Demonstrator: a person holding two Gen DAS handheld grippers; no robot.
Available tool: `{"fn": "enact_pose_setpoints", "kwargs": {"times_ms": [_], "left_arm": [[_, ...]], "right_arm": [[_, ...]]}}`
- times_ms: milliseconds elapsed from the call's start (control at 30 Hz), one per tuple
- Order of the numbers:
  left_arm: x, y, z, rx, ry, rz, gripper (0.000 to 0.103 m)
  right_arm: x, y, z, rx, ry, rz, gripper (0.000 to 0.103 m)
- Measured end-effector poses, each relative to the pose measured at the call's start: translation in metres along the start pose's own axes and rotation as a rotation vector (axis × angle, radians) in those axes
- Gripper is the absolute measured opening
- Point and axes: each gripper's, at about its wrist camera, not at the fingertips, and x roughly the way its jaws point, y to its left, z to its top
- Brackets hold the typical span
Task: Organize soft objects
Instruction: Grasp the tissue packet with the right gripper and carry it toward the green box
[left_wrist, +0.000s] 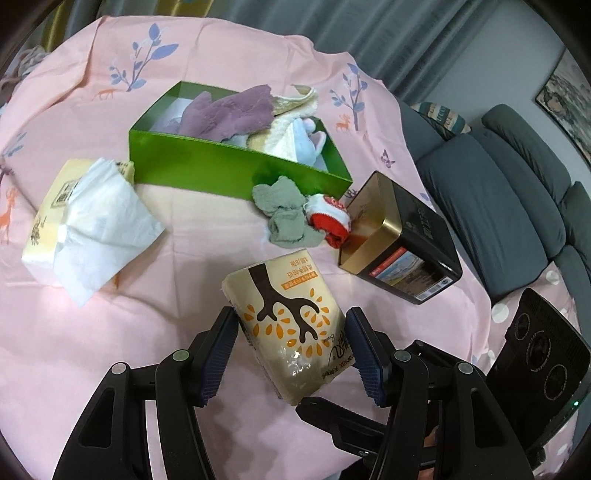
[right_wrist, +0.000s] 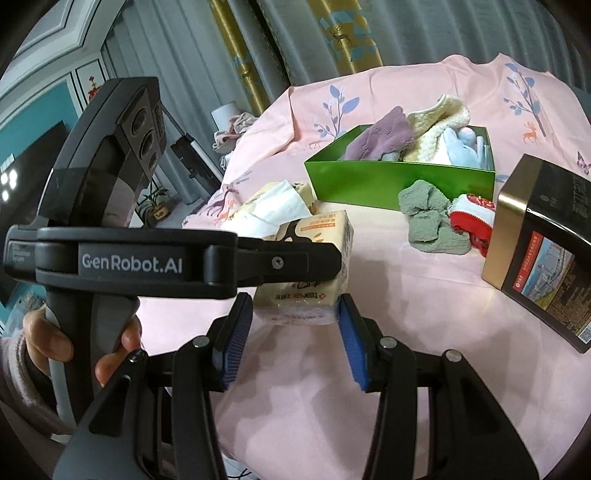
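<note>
Left wrist view: tissue pack (left_wrist: 291, 328) clamped between the left tongs (left_wrist: 291, 354) across its broad printed faces, blue pads pressed against both sides, far end raised clear of the pink cloth (left_wrist: 166, 369) covering the bench. Looks light and squashy, with a glossy wrapper creased near the pads; likely slippery if squeezed loosely, likely to bulge if squeezed hard. Beyond it, green box (left_wrist: 236, 166) already loaded with a purple cloth (left_wrist: 229, 114) and pale knitted pieces. Grey-green sock (left_wrist: 284, 210) and red-and-white sock (left_wrist: 332, 221) lying loose just in front of the box, touching each other, beside a black-and-gold tin (left_wrist: 402, 236). Opened tissue packet (left_wrist: 85, 229) with sheets spilling out, off to the left of the box. Right wrist view: same tissue pack (right_wrist: 314, 266) seen end-on, right tongs (right_wrist: 295, 328) closed on its near short end, pads against both edges, jaws at a middling width. Left device crossing the frame, held by a hand (right_wrist: 55, 339) at lower left. Two-sided hold judged secure enough for a soft, compressible load; best purchase on the flat faces near the middle, not the sealed wrapper ends. Socks judged limp and very light: pinch at a bunched fold.
</note>
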Motion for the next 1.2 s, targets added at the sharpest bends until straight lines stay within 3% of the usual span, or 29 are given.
{"fn": "enact_pose_setpoints", "kwargs": {"times_ms": [367,800,1200], "left_arm": [[-0.002,-0.008,0.036,0.049,-0.058,0.026,0.06],[0.02,0.016,0.074,0.04,-0.048,0.052,0.06],[0.026,0.023,0.153,0.109,-0.115,0.097,0.06]], "right_arm": [[0.001,-0.007,0.026,-0.049,-0.078,0.013,0.043],[0.037,-0.034,0.053,-0.046,-0.068,0.012,0.033],[0.067,-0.053,0.125,-0.078,-0.133,-0.02,0.033]]}}
